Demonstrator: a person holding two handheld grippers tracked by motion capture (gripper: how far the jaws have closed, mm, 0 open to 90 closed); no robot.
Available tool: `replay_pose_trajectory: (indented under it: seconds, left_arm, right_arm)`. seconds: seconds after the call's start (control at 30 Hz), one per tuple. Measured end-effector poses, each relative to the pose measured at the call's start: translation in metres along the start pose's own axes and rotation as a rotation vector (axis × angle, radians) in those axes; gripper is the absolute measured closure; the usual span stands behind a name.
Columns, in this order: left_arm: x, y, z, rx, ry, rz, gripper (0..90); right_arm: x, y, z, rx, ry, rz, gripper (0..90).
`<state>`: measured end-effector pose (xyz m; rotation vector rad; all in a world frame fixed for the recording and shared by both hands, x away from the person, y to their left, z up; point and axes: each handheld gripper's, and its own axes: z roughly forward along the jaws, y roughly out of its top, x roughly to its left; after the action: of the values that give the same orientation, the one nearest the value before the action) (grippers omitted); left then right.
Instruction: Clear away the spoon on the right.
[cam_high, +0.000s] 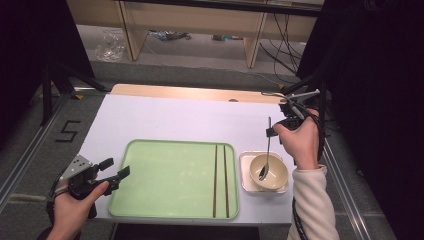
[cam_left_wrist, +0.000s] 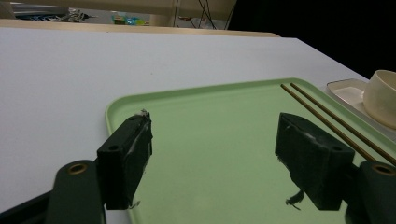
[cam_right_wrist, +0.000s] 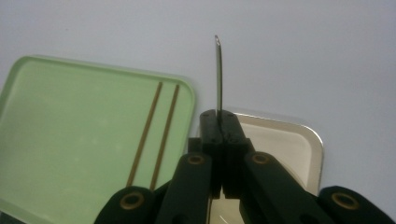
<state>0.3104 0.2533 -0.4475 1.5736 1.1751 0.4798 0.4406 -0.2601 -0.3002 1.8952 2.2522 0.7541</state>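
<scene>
While my right tool (cam_high: 271, 132) pinches the spoon (cam_high: 266, 155) by its handle in the high view, its scoop rests inside the bowl (cam_high: 276, 176) on the small dish (cam_high: 245, 172); my left tool (cam_high: 111, 172) hovers spread at the tray's (cam_high: 170, 175) left edge, chopsticks (cam_high: 220, 180) lying on the tray.

Left gripper view: jaws wide apart over the tray (cam_left_wrist: 210, 140), holding nothing.

Right gripper view: jaws pressed on the spoon handle (cam_right_wrist: 218, 79). I judge the spoon nearly placed; release remains.
</scene>
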Motion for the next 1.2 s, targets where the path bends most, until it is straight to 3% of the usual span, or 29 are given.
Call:
replay_pose_trajectory:
  seconds: [0.07, 0.13, 0.17, 0.23, 0.33, 0.47, 0.5, 0.57, 0.63, 0.77, 0.83, 1.0, 1.03, 1.13, 1.2]
  left_arm:
    - [0.0, 0.0, 0.0, 0.001, 0.0, -0.001, 26.9]
    - [0.0, 0.0, 0.0, 0.001, 0.0, -0.001, 26.9]
    - [0.0, 0.0, 0.0, 0.002, -0.003, 0.012, 26.9]
    - [0.0, 0.0, 0.0, 0.002, -0.004, 0.012, 26.9]
    - [0.0, 0.0, 0.0, 0.002, -0.004, 0.011, 26.9]
    - [0.0, 0.0, 0.0, 0.003, -0.003, 0.011, 26.9]
    - [0.0, 0.0, 0.0, 0.003, -0.004, 0.011, 26.9]
    - [0.0, 0.0, 0.0, 0.003, -0.005, 0.011, 26.9]
    - [0.0, 0.0, 0.0, 0.002, -0.006, 0.011, 26.9]
    - [0.0, 0.0, 0.0, 0.0, -0.006, 0.011, 26.9]
    - [0.0, 0.0, 0.0, 0.001, -0.006, 0.009, 26.9]
    - [0.0, 0.0, 0.0, 0.004, -0.007, 0.013, 26.9]
    - [0.0, 0.0, 0.0, 0.003, -0.008, 0.013, 27.0]
    - [0.0, 0.0, 0.001, 0.003, -0.009, 0.012, 27.0]
    - [0.0, 0.0, 0.0, 0.003, -0.009, 0.013, 27.0]
  right_arm:
    - [0.005, 0.0, -0.002, -0.004, 0.009, -0.023, 90.0]
    - [0.012, 0.0, -0.001, -0.002, 0.022, 0.008, 90.0]
    - [0.015, -0.001, 0.002, 0.016, 0.034, -0.028, 90.0]
    - [0.021, 0.0, 0.006, 0.016, 0.057, -0.001, 90.0]
    - [0.03, 0.001, 0.013, 0.048, 0.085, -0.013, 90.0]
    - [0.042, 0.002, 0.019, 0.078, 0.089, -0.005, 90.0]
    - [0.043, 0.002, 0.022, 0.074, 0.091, -0.03, 90.0]
    - [0.051, 0.002, 0.028, 0.097, 0.099, -0.028, 90.0]
    - [0.058, 0.001, 0.038, 0.101, 0.106, -0.092, 90.0]
    - [0.069, 0.0, 0.044, 0.146, 0.13, -0.087, 90.0]
    - [0.078, -0.001, 0.055, 0.152, 0.126, -0.139, 90.0]
    - [0.091, -0.003, 0.067, 0.201, 0.135, -0.149, 90.0]
    - [0.096, -0.005, 0.072, 0.194, 0.138, -0.178, 90.0]
    - [0.105, -0.006, 0.077, 0.21, 0.147, -0.16, 90.0]
    - [0.109, -0.006, 0.08, 0.224, 0.142, -0.174, 90.0]
